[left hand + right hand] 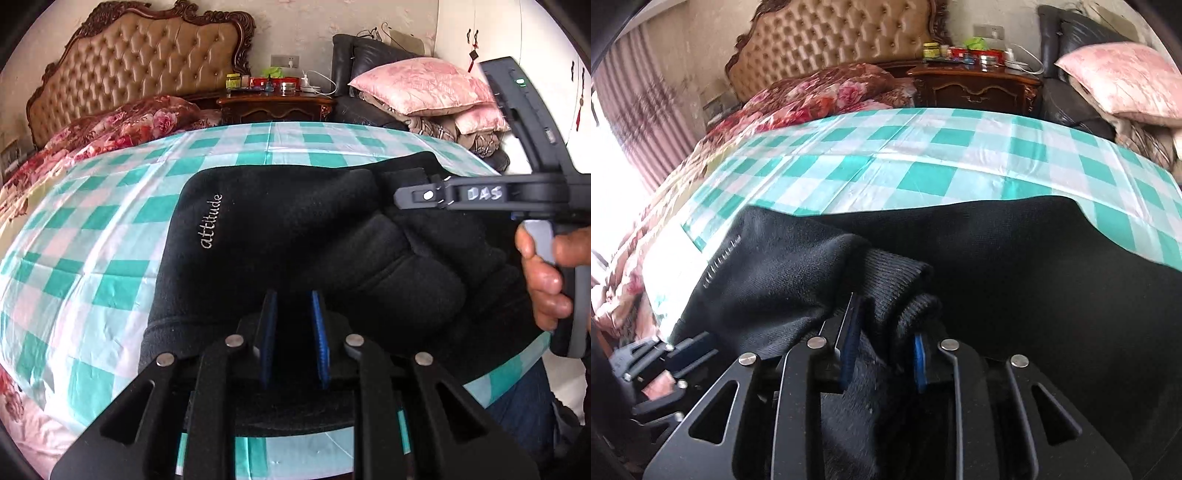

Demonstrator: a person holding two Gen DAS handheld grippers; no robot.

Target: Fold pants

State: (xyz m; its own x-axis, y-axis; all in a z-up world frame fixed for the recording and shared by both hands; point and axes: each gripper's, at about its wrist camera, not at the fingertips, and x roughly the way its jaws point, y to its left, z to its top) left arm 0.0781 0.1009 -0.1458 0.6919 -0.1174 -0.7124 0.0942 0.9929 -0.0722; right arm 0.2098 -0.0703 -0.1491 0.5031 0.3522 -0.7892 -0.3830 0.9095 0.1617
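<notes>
Black fleece pants (295, 236) with white "attitude" lettering lie partly folded on the green checked sheet (110, 229). My left gripper (293, 295) sits at their near edge, its blue pads closed on black fabric. My right gripper (884, 317) is shut on the ribbed cuffs of the pants (897, 273), which bunch between its blue pads. The right gripper also shows from the side in the left wrist view (406, 195), over the pants' far right part. The left gripper shows at the lower left of the right wrist view (665, 350).
The checked sheet (886, 158) covers a bed with a tufted headboard (140, 62) and a red floral quilt (122, 125) at the far end. A wooden nightstand (277, 103) with jars stands behind. Pink pillows (421, 88) are stacked at the right.
</notes>
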